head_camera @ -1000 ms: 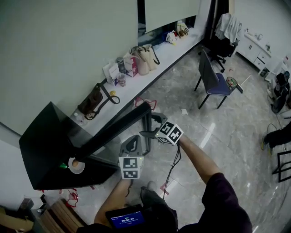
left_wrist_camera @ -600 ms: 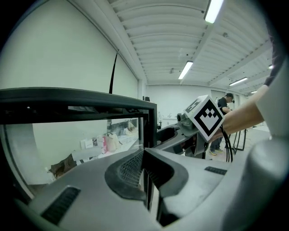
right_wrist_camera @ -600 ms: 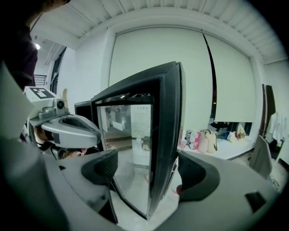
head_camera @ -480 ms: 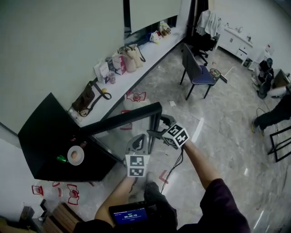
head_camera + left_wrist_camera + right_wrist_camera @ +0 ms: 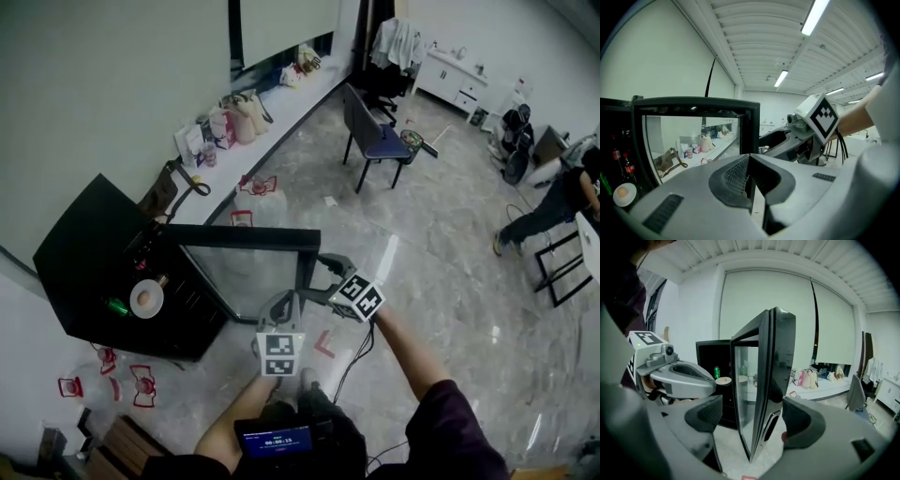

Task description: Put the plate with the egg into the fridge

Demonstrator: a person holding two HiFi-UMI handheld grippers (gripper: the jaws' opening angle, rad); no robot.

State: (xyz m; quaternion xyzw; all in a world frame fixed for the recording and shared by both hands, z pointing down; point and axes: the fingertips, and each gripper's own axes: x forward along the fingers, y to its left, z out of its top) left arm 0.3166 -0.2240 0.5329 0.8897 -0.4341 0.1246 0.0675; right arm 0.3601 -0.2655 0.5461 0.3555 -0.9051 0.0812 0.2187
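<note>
Two items: my left hand-held gripper [image 5: 280, 302] clamped shut, empty; my right hand-held gripper [image 5: 317, 281] wide apart, empty, nearer the upright free edge of the fridge door [image 5: 246, 236]. I log the plate with egg [image 5: 145, 298] inside the fridge [image 5: 84, 246], leftward of both.

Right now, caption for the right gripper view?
Open right gripper frames the fridge's glass door edge-on; plate with egg behind, left gripper alongside.

The head view looks steeply down from above and behind both tongs, the left gripper [image 5: 281, 302] and right gripper [image 5: 317, 278], with the fridge door [image 5: 246, 267] just beyond them. The left gripper view faces the door's glass close up; the right gripper view faces its edge. Both share the door, the plate [image 5: 623, 194] and the other tong.
</note>
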